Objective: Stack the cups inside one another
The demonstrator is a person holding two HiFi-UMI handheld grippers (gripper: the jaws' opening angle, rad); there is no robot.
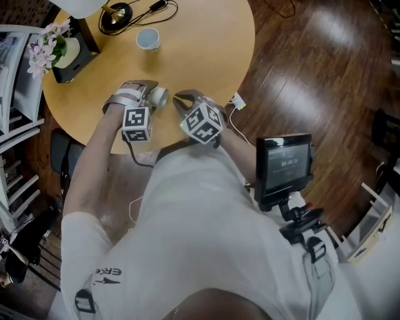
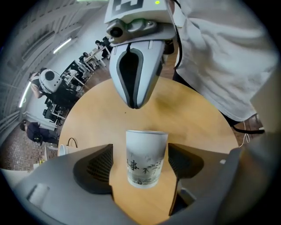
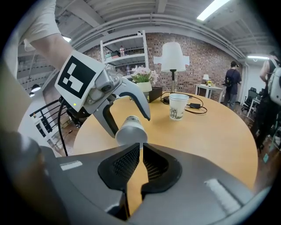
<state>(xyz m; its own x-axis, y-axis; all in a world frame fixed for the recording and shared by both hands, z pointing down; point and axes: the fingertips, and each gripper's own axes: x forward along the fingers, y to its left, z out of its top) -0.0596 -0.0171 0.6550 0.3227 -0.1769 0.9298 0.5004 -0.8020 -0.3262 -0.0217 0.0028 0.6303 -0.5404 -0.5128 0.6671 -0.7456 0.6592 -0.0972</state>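
A white paper cup with dark ink printing (image 2: 147, 158) lies on its side on the near part of the round, light wooden table (image 1: 206, 56). It sits between the fingers of the left gripper (image 1: 145, 94), which stand wide apart and do not clamp it. Just to the right, the right gripper (image 3: 141, 154) has its fingers drawn together on nothing, while a second white printed paper cup (image 1: 149, 39) stands upright at the far side, near a black lamp base (image 1: 115, 15).
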